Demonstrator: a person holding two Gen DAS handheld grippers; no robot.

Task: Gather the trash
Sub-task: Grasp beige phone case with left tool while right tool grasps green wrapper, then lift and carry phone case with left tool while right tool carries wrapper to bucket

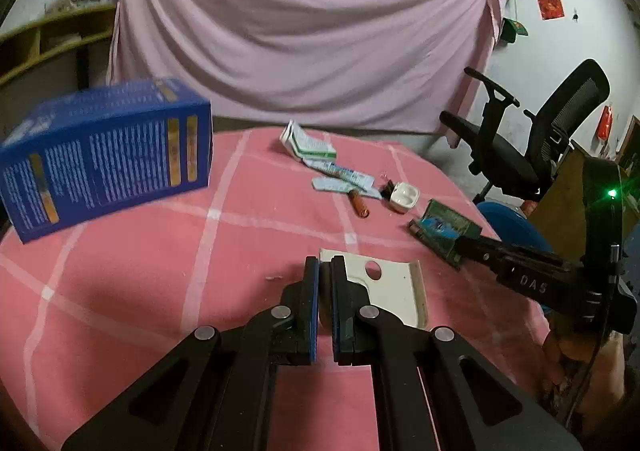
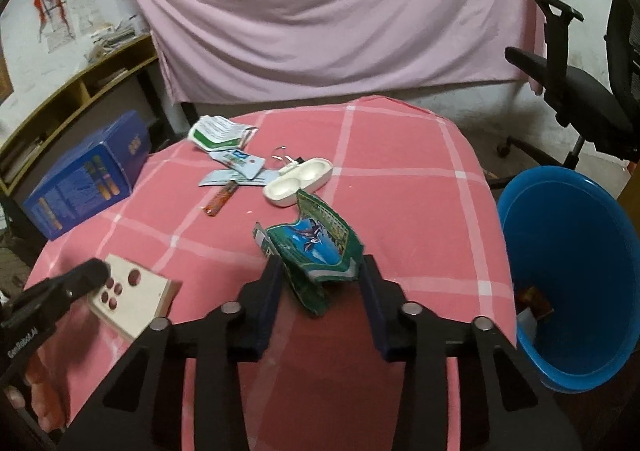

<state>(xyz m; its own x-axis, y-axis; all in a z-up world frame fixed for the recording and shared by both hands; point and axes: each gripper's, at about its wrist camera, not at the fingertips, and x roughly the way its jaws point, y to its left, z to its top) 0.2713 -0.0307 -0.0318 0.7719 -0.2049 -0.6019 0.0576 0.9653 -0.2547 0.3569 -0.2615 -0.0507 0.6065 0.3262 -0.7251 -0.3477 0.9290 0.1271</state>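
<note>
Claws: two; the left claw is clamped on the edge of a white card with punched round holes; the right claw grips a crumpled green packet.
Trash on worktop: three paper wrappers, one orange tube, one white two-well plastic case.
Box: one blue carton, printing unreadable.
Bin: one blue round plastic tub beside the worktop.
Cloth: pink, white grid.
Writing: "DAS" on the right claw's arm.

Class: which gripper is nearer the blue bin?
Right. The right gripper, holding the green wrapper, is beside the blue bin; the left gripper is farther, at the white card.
</note>
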